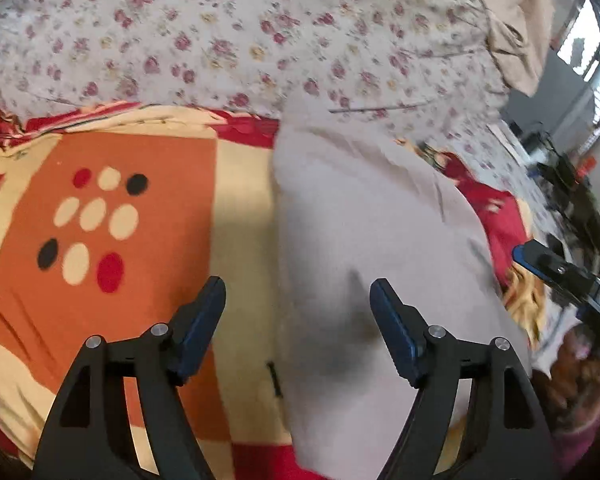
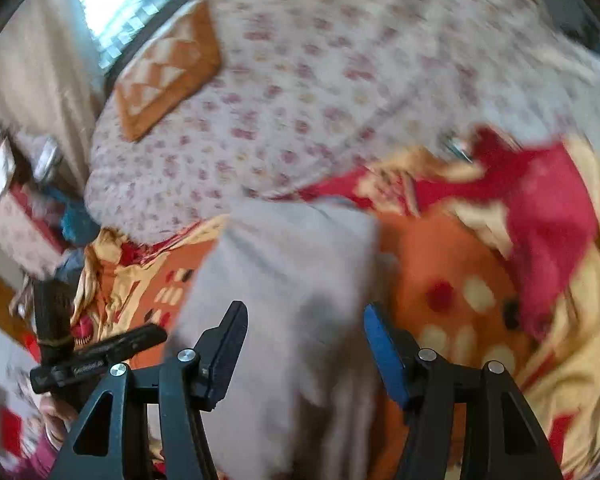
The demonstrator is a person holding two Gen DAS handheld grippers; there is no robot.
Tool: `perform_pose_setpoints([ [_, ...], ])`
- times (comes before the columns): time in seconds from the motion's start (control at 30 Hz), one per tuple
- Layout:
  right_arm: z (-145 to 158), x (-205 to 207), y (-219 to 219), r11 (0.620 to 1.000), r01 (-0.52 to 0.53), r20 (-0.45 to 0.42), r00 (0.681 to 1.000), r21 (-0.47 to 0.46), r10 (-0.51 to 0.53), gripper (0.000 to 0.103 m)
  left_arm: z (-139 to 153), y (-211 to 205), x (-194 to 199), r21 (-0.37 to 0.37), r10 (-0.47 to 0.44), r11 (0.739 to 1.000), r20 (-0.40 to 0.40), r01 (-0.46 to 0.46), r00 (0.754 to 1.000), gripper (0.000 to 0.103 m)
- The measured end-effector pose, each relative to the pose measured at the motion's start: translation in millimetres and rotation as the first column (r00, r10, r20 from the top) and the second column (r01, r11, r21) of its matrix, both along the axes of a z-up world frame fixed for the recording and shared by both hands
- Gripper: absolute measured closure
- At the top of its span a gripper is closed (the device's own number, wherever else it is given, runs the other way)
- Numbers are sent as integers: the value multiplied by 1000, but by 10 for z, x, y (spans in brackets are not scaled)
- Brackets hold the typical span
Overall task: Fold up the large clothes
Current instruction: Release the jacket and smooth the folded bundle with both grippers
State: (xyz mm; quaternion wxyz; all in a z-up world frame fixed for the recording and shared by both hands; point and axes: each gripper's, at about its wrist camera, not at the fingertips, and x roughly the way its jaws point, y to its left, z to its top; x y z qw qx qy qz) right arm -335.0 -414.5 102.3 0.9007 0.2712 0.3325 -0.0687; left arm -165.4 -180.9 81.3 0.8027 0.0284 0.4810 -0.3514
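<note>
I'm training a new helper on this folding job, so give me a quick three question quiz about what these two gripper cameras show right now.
1. True or false: the left gripper is clamped on the grey garment.
2. Multiple choice: what lies directly under the grey garment? A) a bare wooden table B) the orange, red and cream patterned blanket C) a blue towel
3. Fill in: beyond the blanket lies a pale sheet printed with small ____.

Key
1. False. Its jaws are spread open above the cloth, holding nothing. The right gripper is open too.
2. B
3. flowers
</note>
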Motion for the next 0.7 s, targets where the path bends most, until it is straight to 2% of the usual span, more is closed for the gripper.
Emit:
perform_pose_setpoints([
  [0.1, 25, 489, 194, 998, -51, -33, 998, -24, 50, 45, -153, -159, 4, 60, -3, 998, 0, 3, 1000, 28],
  [0.2, -107, 816, 190, 997, -47, -81, 996, -56, 42, 45, -303, -288, -49, 101, -23, 995, 35, 20, 999, 28],
  [0.3, -412, 1107, -14, 990, 51, -200, 977, -130, -77, 45, -359, -326, -42, 98, -51, 994, 64, 44, 997, 25],
  [0.37, -594, 1117, -194, 977, 106, -246, 957, -187, -151, 45, -368, -356, -17, 87, -64, 994, 56, 59, 996, 24],
  [0.4, -728, 1095, -322, 974, 136, -260, 948, -181, -181, 44, -369, -369, -1, 83, -66, 995, 48, 62, 997, 24],
  [0.47, -922, 1046, -510, 985, 170, -237, 956, -34, -173, 43, -391, -393, 22, 83, -64, 995, 37, 61, 997, 24],
  [0.6, -794, 953, -506, 988, 145, -222, 963, -53, -153, 44, -388, -398, -25, 103, -62, 993, 65, 55, 996, 24],
  [0.7, -473, 729, -345, 989, 113, -178, 976, -97, -129, 44, -369, -377, -75, 112, -64, 992, 88, 54, 994, 24],
])
